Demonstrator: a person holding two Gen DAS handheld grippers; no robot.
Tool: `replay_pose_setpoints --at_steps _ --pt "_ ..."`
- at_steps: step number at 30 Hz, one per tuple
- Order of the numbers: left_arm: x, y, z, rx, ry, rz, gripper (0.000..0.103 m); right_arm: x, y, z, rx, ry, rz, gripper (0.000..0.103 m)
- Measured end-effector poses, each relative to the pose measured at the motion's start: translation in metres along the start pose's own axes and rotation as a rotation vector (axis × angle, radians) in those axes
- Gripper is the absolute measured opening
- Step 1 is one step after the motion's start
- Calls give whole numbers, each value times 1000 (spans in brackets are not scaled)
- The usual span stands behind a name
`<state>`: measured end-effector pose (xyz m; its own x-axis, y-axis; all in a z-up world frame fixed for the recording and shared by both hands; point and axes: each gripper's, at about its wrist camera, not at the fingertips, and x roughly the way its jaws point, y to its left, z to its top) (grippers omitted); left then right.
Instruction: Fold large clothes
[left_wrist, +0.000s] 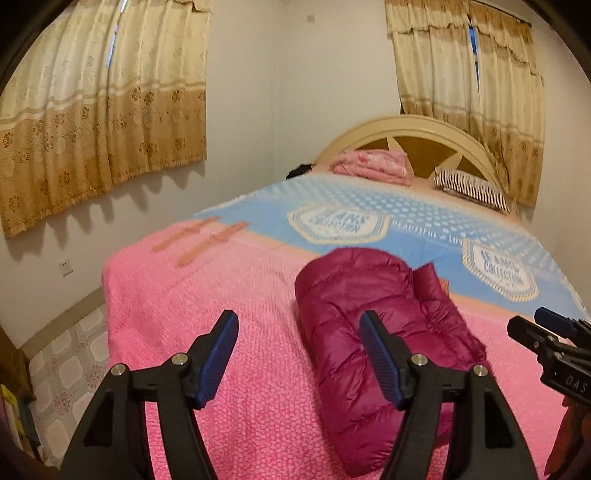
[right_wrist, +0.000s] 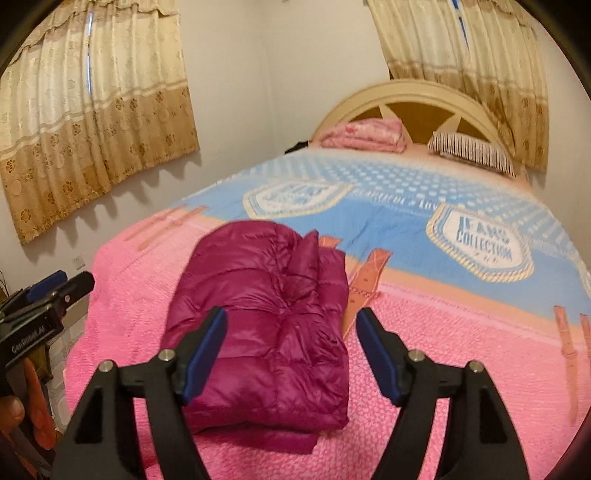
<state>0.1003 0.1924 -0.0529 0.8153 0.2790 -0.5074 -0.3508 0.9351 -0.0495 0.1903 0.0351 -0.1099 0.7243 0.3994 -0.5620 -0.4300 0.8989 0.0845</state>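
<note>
— What sort of room?
— A bedroom: white walls (left_wrist: 251, 92), tan flowered curtains (left_wrist: 103, 110) at two windows, patterned floor tiles (left_wrist: 70, 369).
— Furniture?
— A bed (right_wrist: 461, 350) with an arched cream headboard (right_wrist: 406, 99) and pink-and-blue bedspread (left_wrist: 221, 295).

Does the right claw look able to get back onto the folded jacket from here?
Probably yes: the right claw is open and empty, the jacket lies just ahead on the bedspread, nothing between.
</note>
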Motion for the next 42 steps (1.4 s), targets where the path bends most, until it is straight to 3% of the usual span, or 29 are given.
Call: replay_pose_setpoints --at_steps 8,42 --pt "-19 3 6 -19 -41 -21 70 -22 11 4 -27 -61 -15 75" --pt "-15 1 1 -5 -31 -28 70 -24 10 -2 -13 -50 6 75"
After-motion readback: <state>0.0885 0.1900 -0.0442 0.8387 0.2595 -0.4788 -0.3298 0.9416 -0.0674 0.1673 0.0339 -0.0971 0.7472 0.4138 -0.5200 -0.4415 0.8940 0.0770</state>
